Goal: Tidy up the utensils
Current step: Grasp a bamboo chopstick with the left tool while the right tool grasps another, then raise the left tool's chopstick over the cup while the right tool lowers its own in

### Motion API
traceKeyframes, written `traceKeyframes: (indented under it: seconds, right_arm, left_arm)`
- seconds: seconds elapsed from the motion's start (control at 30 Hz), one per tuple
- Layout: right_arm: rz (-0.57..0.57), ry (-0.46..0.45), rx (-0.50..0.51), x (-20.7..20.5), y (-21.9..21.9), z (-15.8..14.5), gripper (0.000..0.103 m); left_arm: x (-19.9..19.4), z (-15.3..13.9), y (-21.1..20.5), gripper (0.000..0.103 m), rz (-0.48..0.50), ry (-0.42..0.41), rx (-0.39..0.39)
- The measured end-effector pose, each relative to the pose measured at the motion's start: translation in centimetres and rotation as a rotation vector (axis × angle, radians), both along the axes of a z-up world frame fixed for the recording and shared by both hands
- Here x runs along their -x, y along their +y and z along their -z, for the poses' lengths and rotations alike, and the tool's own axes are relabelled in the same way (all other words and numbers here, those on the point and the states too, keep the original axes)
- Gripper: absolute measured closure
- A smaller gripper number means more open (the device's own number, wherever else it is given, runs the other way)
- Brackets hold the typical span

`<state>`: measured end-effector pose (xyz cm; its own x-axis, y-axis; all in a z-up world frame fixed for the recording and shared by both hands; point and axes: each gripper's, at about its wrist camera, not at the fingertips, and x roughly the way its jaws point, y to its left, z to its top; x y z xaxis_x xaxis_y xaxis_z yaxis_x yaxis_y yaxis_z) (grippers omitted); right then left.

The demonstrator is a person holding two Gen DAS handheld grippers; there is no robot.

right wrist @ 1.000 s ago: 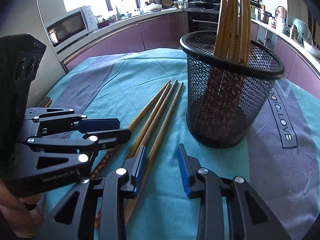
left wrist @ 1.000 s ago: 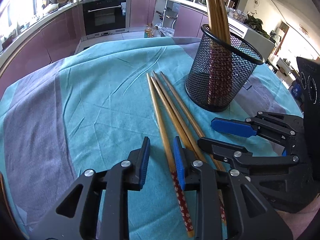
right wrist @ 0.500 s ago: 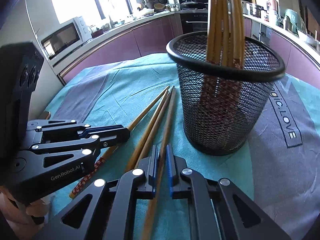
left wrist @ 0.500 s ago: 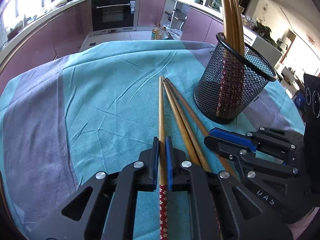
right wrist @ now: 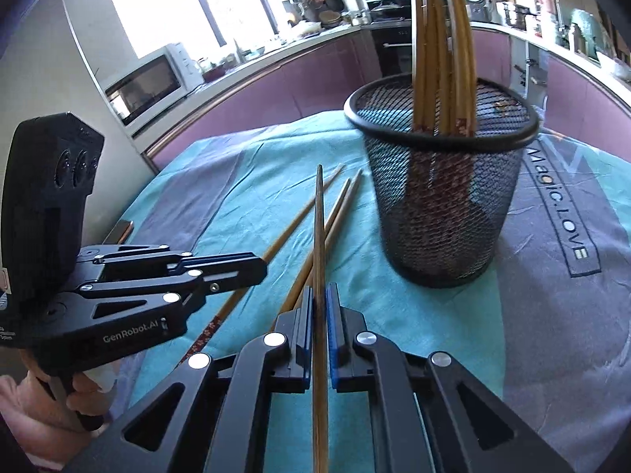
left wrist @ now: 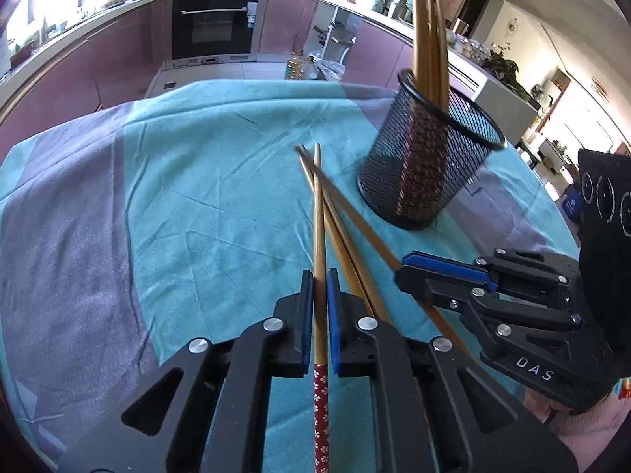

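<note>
Your left gripper [left wrist: 320, 276] is clamping one chopstick [left wrist: 318, 213] between its blue pads [left wrist: 333, 315], gripping it just ahead of the red flowered handle end, with the tip pointing away from you across the teal tablecloth [left wrist: 205, 197]. Your right gripper [right wrist: 320, 295] is doing the same with a second chopstick [right wrist: 318, 228] — its jaws are closed on the shaft and the thin end is rising forward, clear of the cloth. Each gripper is showing up in the other's view, side by side and near each other, so you are carrying two sticks at once.

Around them, two more chopsticks [left wrist: 355, 236] are lying on the cloth just beside the left gripper, crossing under the stick you are holding there. The right wrist view shows two loose ones [right wrist: 339, 205] beside its held stick as well, plus the stick in the left gripper.

Beyond these, the black mesh holder [right wrist: 441, 213] is standing upright on the cloth, near the loose sticks, and it is already holding a bunch of chopsticks [right wrist: 437, 47], handle ends down.

So the job looks well under way — a good share is sitting in the holder, two sticks are in your grip but not yet dropped in, and two appear to be waiting on the cloth.
</note>
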<state>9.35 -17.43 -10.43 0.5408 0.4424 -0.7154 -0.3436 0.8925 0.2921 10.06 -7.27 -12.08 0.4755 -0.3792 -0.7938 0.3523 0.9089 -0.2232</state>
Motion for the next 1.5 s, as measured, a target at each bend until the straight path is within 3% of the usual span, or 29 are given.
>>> traceKeyframes:
  seconds: [0.37,0.63,1.0,1.5]
  right_arm:
    - [-0.009,0.04,0.019,-1.0,0.5,0.8,0.094]
    - [-0.026,-0.01,-0.006,-0.1,-0.4,-0.7,0.097]
    - [0.016,-0.173,-0.089,1.6,-4.6,-7.0,0.097]
    - [0.036,-0.345,-0.107,1.9,-6.9,-13.2,0.097]
  left_arm:
    - [-0.6,1.0,-0.7,0.093,0.037,0.021,-0.03]
    - [-0.7,0.2,-0.6,0.096,0.027,0.008,-0.015]
    - [1.2,-7.2,0.5,0.096,0.095,-0.134,0.133]
    - [2.1,-15.1,1.0,0.096,0.121,-0.285,0.251]
